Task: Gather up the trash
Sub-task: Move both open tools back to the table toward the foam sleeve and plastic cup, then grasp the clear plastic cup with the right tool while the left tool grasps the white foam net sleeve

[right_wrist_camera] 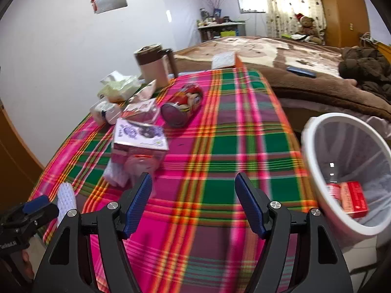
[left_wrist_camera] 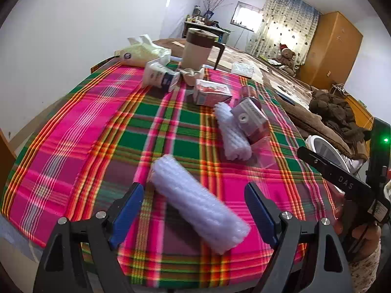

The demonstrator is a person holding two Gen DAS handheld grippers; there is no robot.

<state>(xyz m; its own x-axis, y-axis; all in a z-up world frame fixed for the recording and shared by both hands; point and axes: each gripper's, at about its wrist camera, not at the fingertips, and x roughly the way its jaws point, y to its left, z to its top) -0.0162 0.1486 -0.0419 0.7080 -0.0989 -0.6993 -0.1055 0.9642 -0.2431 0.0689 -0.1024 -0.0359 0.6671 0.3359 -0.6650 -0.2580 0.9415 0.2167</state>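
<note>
1. My left tool [left_wrist_camera: 194, 216] is spread wide over the plaid surface [left_wrist_camera: 73, 151], gripping nothing — a white foam roll [left_wrist_camera: 198, 206] lies slantwise between its blue pads [left_wrist_camera: 128, 213], and I cannot tell whether either pad touches it.
2. Farther along the left wrist view lies a second white foam roll [left_wrist_camera: 233, 133], just beside a purple carton [left_wrist_camera: 250, 118] on its side.
3. Behind those I see a pink box [left_wrist_camera: 211, 94], a small white packet [left_wrist_camera: 158, 74], a tissue pack [left_wrist_camera: 144, 53] and a brown-lidded jug [left_wrist_camera: 198, 47] at the far edge.
4. My right tool [right_wrist_camera: 193, 206] is also wide apart with nothing between its pads, hanging over bare cloth.
5. In the right wrist view a printed can [right_wrist_camera: 183, 106] lies on its side, well apart from the tool and just beyond the carton.
6. The white bin [right_wrist_camera: 310, 151] stands at the right edge of the surface — a red box [right_wrist_camera: 354, 199] already lies inside.
7. The bed [right_wrist_camera: 293, 68] with its brown blanket runs behind the surface.
</note>
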